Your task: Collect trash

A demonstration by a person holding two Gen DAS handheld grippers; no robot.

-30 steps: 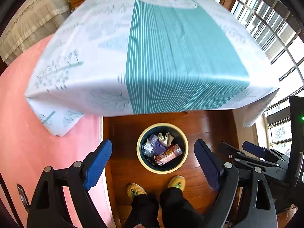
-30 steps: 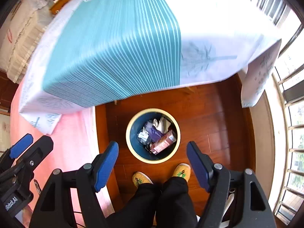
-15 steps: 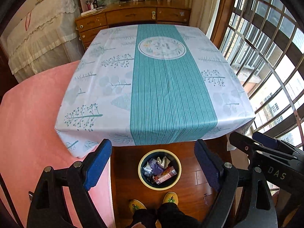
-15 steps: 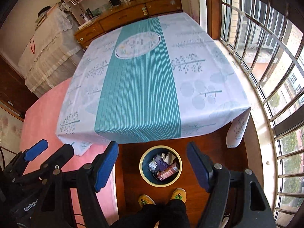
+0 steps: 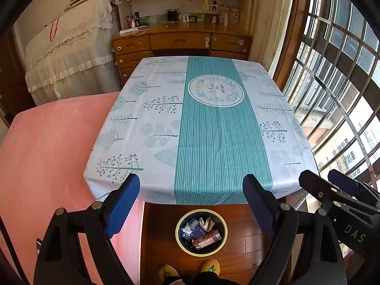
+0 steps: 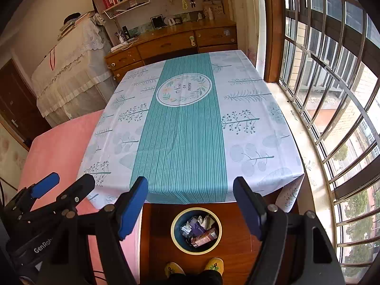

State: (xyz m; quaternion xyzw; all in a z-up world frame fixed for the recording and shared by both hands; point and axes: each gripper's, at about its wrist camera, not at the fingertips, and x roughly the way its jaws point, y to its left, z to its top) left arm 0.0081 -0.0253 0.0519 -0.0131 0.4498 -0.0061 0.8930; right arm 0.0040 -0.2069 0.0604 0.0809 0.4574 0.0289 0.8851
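A round dark bin with a pale rim [image 5: 177, 231] stands on the wooden floor just in front of the table; it also shows in the right wrist view [image 6: 172, 231]. It holds several wrappers and scraps of trash [image 5: 201, 231] [image 6: 199, 230]. My left gripper [image 5: 191, 203] is open and empty, held high above the bin and the table's near edge. My right gripper [image 6: 190, 204] is open and empty, beside it at the same height. The table [image 5: 201, 128] [image 6: 185, 130] wears a white and teal cloth with nothing on it.
A pink surface [image 5: 47, 142] lies left of the table. A wooden dresser [image 5: 180, 42] stands behind it, and a lace-covered piece of furniture [image 5: 68, 54] at the back left. Barred windows [image 5: 332, 83] run along the right. The person's yellow slippers [image 6: 193, 267] are by the bin.
Both grippers have risen and tilted up: the bin has shrunk and slid toward the bottom of the views, and the whole table top and back wall have come into sight. Both stay open.
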